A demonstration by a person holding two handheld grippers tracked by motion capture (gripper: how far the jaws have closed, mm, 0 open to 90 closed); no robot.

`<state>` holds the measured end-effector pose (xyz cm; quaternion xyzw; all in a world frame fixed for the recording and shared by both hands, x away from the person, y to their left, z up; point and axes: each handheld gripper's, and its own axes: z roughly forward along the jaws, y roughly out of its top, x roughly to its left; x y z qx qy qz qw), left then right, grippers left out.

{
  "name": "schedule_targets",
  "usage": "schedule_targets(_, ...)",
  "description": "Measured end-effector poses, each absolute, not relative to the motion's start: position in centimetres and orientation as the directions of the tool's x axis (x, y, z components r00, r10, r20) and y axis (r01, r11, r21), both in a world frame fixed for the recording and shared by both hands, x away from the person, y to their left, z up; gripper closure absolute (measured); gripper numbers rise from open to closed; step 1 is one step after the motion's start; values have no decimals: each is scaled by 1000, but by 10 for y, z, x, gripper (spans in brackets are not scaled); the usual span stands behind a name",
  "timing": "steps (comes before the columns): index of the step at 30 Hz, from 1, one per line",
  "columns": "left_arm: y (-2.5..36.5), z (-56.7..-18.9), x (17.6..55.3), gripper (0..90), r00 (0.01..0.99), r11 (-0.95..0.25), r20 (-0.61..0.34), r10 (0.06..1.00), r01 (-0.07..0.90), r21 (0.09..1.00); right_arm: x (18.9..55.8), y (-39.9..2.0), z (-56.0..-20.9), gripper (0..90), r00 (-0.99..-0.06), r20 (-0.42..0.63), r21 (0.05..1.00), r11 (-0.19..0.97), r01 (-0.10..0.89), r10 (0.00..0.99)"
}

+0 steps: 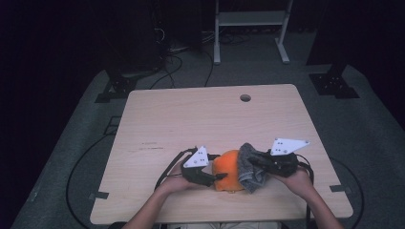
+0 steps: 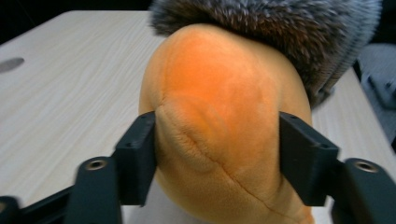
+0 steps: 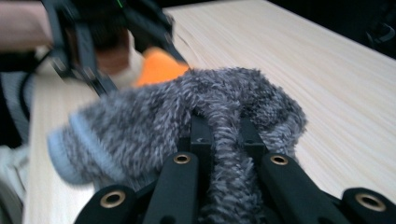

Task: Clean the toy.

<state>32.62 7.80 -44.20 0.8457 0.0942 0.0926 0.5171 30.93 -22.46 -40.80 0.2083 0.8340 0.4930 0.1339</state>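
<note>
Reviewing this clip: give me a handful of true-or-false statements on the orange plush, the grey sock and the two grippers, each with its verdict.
1. The right gripper is clamped on the grey fuzzy sock. True.
2. The orange plush sits between the jaws of the left gripper. True.
3. The sock lies flat by the round hole at the table's far edge. False: it is at the near edge, draped against the plush.
4. The plush is blue. False: it is orange.
5. The wooden table has a hole near its far edge. True.
</note>
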Motion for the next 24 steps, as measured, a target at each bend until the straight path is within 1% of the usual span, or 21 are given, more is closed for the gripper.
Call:
schedule_targets(1, 77, -442, 327, 289, 963, -438, 36, 267, 88, 895, 308, -230, -411, 809, -871, -11, 871, 432, 233, 491)
schedule_targets(2, 75, -442, 328, 281, 961, -428, 19, 277, 106, 898, 308, -236, -413, 809, -865, -6, 866, 436, 247, 502)
schedule_targets(3, 74, -441, 328, 294, 960, -430, 25, 279, 102, 897, 305, -242, -414, 809, -857, 5, 861, 434, 266, 516)
schedule_targets(4, 73, -440, 327, 312, 957, -432, 34, 289, 98, 897, 304, -244, -413, 809, -857, 3, 863, 431, 263, 515)
schedule_targets(7, 68, -438, 324, 386, 950, -428, 62, 306, 79, 900, 297, -242, -403, 809, -869, -11, 884, 411, 223, 495)
schedule_targets(9, 62, -435, 320, 396, 953, -433, 90, 290, 47, 900, 294, -231, -394, 810, -883, -41, 894, 411, 176, 468)
schedule_targets(10, 60, -434, 318, 395, 955, -431, 95, 280, 37, 901, 294, -228, -392, 809, -888, -45, 895, 414, 168, 458)
schedule_targets(11, 59, -434, 317, 381, 959, -424, 89, 269, 35, 905, 294, -222, -391, 810, -892, -61, 890, 429, 154, 447)
schedule_targets(12, 60, -434, 318, 347, 963, -422, 65, 262, 53, 905, 295, -218, -393, 810, -894, -77, 881, 449, 146, 441)
schedule_targets(13, 61, -435, 320, 289, 962, -417, 43, 268, 76, 906, 296, -216, -397, 810, -895, -76, 872, 464, 154, 440)
schedule_targets(14, 63, -436, 324, 259, 961, -404, -3, 277, 119, 907, 296, -216, -400, 810, -895, -66, 874, 459, 162, 442)
schedule_targets(15, 64, -437, 326, 252, 959, -396, -31, 283, 147, 907, 297, -218, -403, 810, -893, -56, 875, 452, 171, 446)
schedule_targets(16, 65, -439, 329, 261, 954, -385, -53, 294, 169, 907, 298, -220, -404, 809, -891, -53, 876, 450, 176, 451)
schedule_targets(19, 67, -439, 331, 355, 948, -372, -79, 308, 197, 907, 299, -232, -412, 809, -871, -52, 860, 465, 209, 488)
schedule_targets(21, 68, -439, 330, 388, 946, -374, -67, 316, 189, 908, 299, -243, -419, 809, -862, -11, 860, 444, 250, 506)
schedule_targets(24, 68, -436, 329, 410, 946, -371, -43, 320, 166, 914, 297, -254, -420, 810, -851, 10, 862, 427, 273, 525)
